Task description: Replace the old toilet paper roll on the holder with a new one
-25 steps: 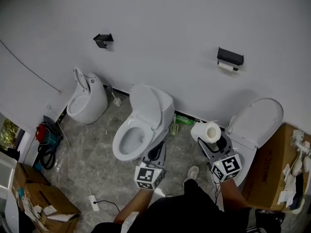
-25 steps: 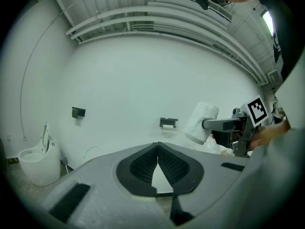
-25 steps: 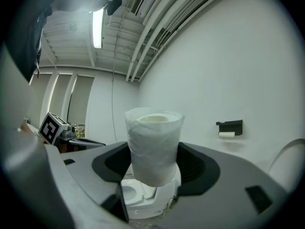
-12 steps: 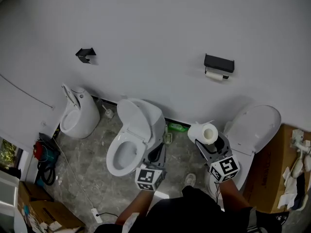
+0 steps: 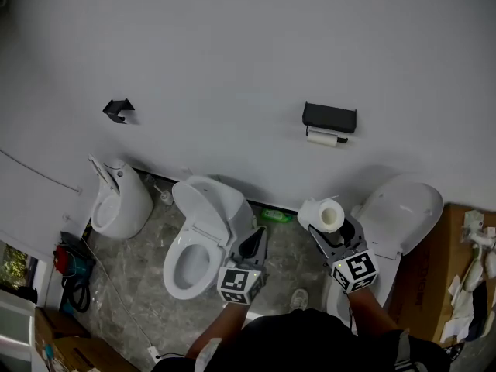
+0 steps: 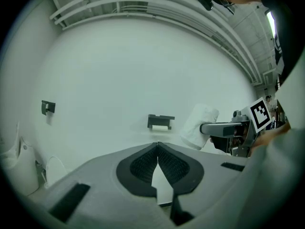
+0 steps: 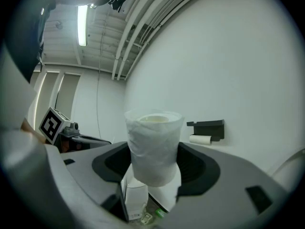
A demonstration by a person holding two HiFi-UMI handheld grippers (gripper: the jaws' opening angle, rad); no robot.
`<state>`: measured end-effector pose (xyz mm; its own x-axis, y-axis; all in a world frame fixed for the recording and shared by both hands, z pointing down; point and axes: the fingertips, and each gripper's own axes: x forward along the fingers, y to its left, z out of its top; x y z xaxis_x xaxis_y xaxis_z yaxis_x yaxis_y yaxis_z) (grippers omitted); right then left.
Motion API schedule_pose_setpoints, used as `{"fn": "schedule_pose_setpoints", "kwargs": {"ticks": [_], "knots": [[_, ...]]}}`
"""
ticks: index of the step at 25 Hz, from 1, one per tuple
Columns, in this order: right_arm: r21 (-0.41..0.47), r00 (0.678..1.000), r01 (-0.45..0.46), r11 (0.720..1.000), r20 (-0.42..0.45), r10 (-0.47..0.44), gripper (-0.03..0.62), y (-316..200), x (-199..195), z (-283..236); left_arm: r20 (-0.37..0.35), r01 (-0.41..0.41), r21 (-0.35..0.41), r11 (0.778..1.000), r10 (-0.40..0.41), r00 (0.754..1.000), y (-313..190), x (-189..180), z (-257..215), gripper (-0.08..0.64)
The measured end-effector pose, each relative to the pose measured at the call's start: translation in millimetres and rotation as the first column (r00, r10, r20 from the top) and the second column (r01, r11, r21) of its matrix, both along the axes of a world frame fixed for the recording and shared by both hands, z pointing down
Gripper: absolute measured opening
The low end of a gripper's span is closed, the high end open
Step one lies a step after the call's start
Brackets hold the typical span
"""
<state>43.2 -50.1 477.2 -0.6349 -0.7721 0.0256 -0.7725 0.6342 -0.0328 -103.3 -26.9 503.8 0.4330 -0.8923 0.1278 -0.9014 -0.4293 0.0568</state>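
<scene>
A black holder (image 5: pixel 329 117) hangs on the white wall with a thin, nearly used-up old roll (image 5: pixel 322 139) under it; it also shows in the left gripper view (image 6: pixel 160 121) and the right gripper view (image 7: pixel 208 127). My right gripper (image 5: pixel 327 223) is shut on a full new toilet paper roll (image 5: pixel 325 215), which stands upright between its jaws (image 7: pixel 155 147), well short of the holder. My left gripper (image 5: pixel 254 244) is shut and holds nothing; its pads meet (image 6: pixel 157 162).
An open toilet (image 5: pixel 198 235) stands below the left gripper, another toilet with raised lid (image 5: pixel 403 211) at the right. A urinal-like bowl (image 5: pixel 116 204) and a second black wall fitting (image 5: pixel 118 108) are at the left. Cardboard boxes (image 5: pixel 442 277) stand at the right.
Both grippers and the view have moved toward the wall; the holder now sits lower in the head view and closer to the held roll. Grip states are unchanged.
</scene>
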Motion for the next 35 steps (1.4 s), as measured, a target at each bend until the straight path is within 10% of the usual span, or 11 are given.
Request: {"fn": "schedule_pose_setpoints", "kwargs": {"ticks": [35], "knots": [[-0.025, 0.950, -0.309, 0.951, -0.042, 0.308, 0.285, -143, 58, -1, 0.191, -0.275, 0.095, 0.957, 0.253, 0.948, -211, 61, -14, 0.009]]}}
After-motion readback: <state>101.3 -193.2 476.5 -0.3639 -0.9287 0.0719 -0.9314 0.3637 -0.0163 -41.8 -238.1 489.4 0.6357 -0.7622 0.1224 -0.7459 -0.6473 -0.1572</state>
